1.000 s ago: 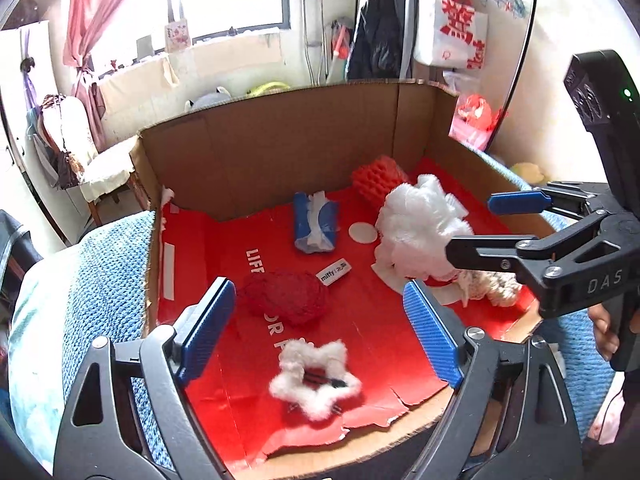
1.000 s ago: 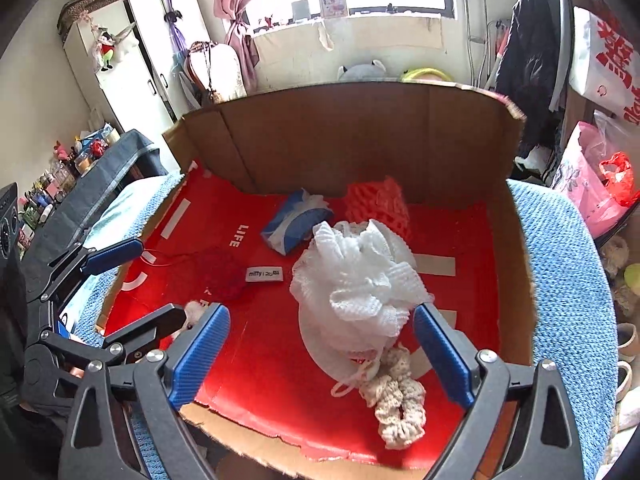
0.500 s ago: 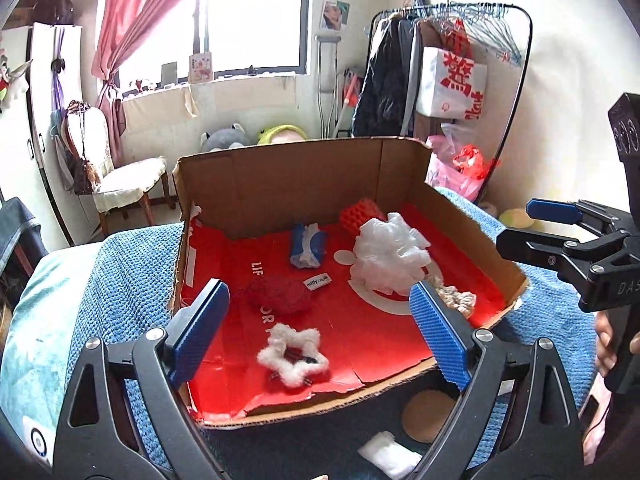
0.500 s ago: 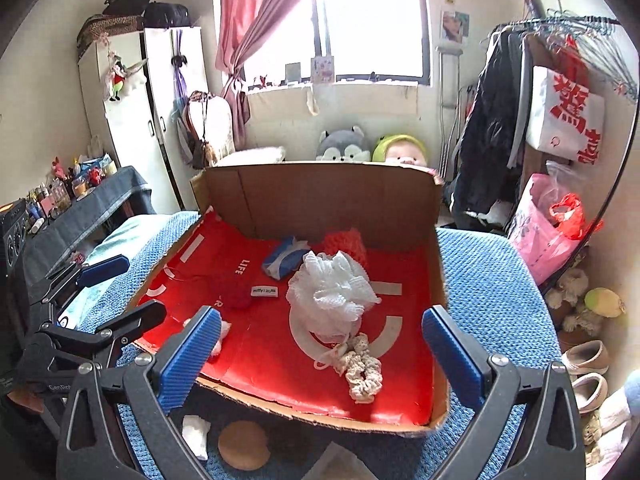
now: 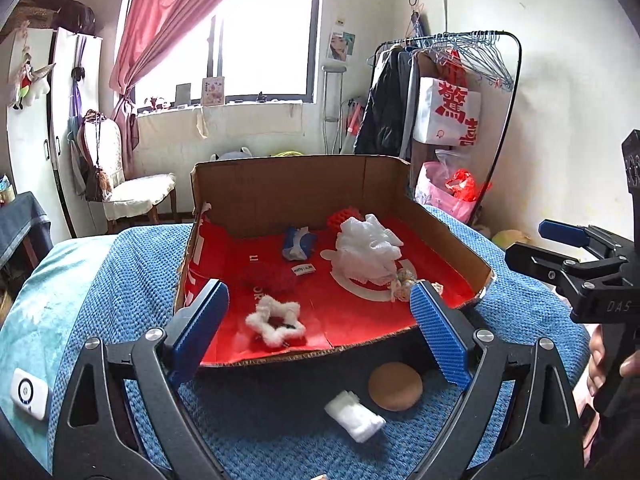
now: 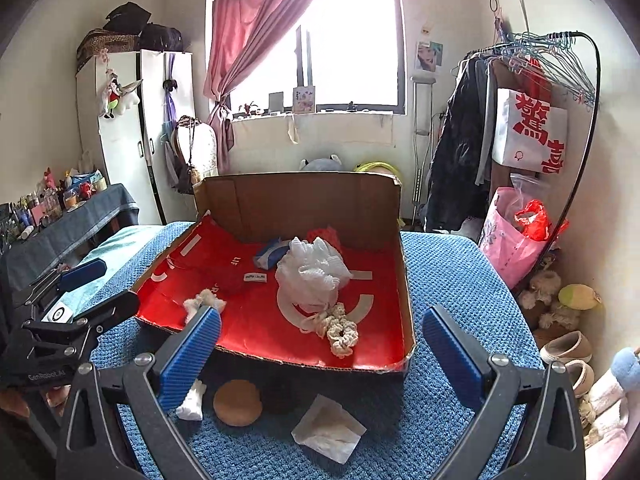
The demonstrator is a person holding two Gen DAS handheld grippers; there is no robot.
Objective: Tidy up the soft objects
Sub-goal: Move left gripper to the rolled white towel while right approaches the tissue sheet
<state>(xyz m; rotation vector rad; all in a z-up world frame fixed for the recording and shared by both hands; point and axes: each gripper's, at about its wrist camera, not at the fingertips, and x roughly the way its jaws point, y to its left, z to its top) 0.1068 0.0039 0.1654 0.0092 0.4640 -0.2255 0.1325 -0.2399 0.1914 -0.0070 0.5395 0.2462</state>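
Right wrist view: right gripper point(image 6: 320, 356) spread wide, empty, above pad point(image 6: 237, 402), roll point(image 6: 192, 400) and tissue point(image 6: 329, 434) outside box point(image 6: 406, 280). Left gripper point(image 5: 320, 332) likewise apart, jaws just widened, nothing between. Probably pulled near side for collecting strays.

— You get daylight from the window point(image 6: 352, 40); its panes blow out white.
— You also see fisheye bending and dark vignetting at the corners, with a soft shadow before the box point(image 6: 408, 280).
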